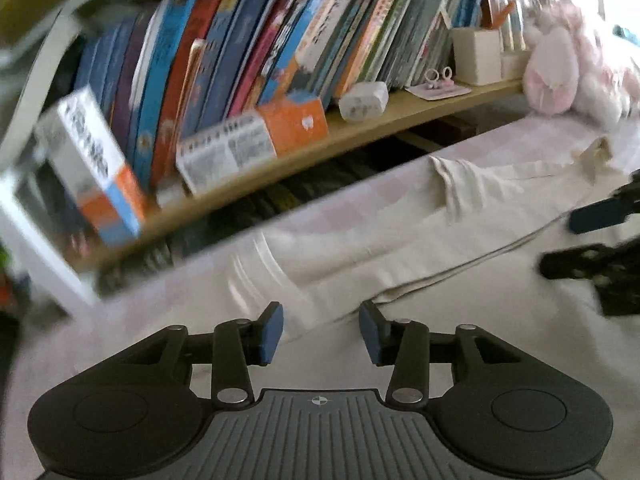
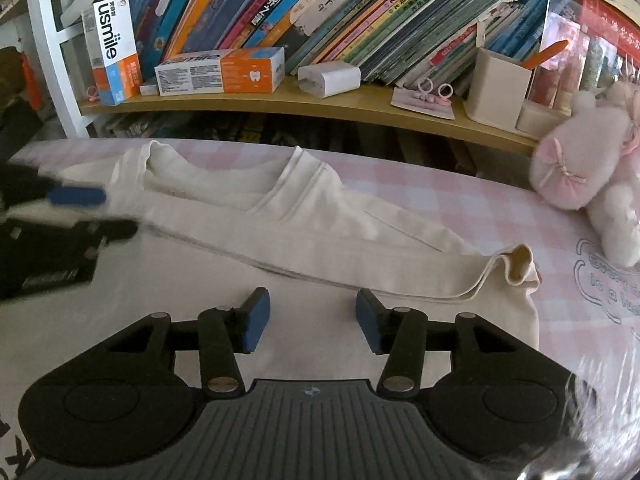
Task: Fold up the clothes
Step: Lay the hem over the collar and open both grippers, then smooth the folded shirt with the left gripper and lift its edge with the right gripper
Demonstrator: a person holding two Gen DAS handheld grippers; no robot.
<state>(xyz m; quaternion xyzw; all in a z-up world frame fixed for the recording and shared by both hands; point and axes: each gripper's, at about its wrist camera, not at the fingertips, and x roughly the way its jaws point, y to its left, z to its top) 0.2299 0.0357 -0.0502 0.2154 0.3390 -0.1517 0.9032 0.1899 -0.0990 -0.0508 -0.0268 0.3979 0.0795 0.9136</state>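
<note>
A cream garment (image 2: 304, 236) lies on the pink checked bed cover (image 2: 460, 200), partly folded, with a folded edge running across and a sleeve cuff (image 2: 518, 264) at the right. It also shows in the left wrist view (image 1: 400, 240). My right gripper (image 2: 310, 326) is open and empty, just above the garment's near part. My left gripper (image 1: 322, 334) is open and empty over the garment's left end; the view is blurred. Each gripper shows in the other's view: the left one (image 2: 84, 216) at the left, the right one (image 1: 592, 240) at the right.
A wooden shelf (image 2: 360, 106) behind the bed carries leaning books (image 2: 360, 12), toothpaste boxes (image 2: 220, 70), a white charger (image 2: 330, 78) and a white holder (image 2: 500, 88). A pink plush toy (image 2: 588, 172) sits on the bed at the right. A white bed rail (image 2: 44, 40) stands at the left.
</note>
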